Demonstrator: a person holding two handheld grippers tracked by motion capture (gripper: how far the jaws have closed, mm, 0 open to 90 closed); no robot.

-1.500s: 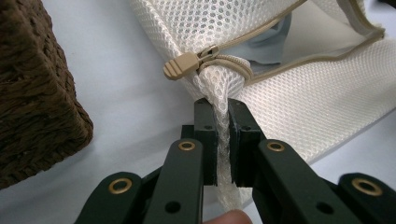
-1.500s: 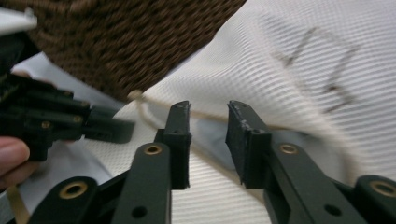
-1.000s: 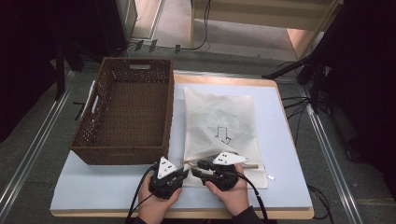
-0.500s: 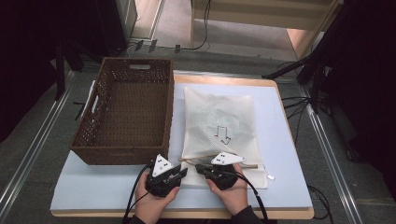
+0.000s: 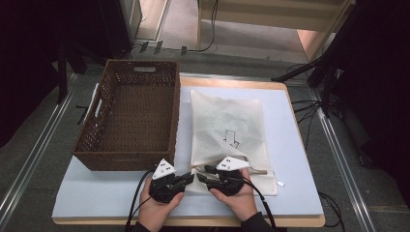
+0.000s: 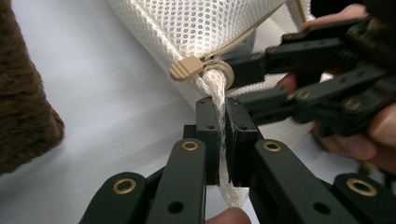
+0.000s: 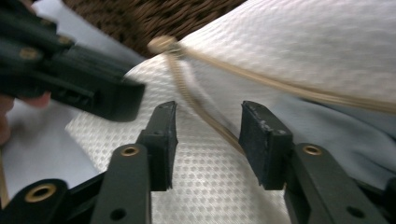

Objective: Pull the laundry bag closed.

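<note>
Left hand-held gripper (image 6: 223,140): jaws pressed together on a fold of white mesh at the near-left corner of the laundry bag (image 5: 227,130). I see the mesh squeezed flat between my two pads, with a strip of it hanging out below them. A tan zipper pull (image 6: 186,70) sits just above that pinch, at the corner of the bag.

Right hand-held gripper (image 7: 208,140): jaws spread; they have just been opening. The tan zipper line (image 7: 205,116) of the bag runs between them, and neither pad presses on it. White mesh lies under both jaws.

From the high view, my two hands sit side by side at the near edge of the bench (image 5: 96,193), left hand-held gripper (image 5: 186,180) and right hand-held gripper (image 5: 205,178) pointing at each other, tips almost meeting over the bag's near-left corner.

The bag lies flat on the pale blue bench top, right of centre, its near end open along the zipper. A small arrow mark (image 5: 231,137) is printed on its face.

A brown wicker basket (image 5: 130,154) stands to the left, just beside the bag.
</note>
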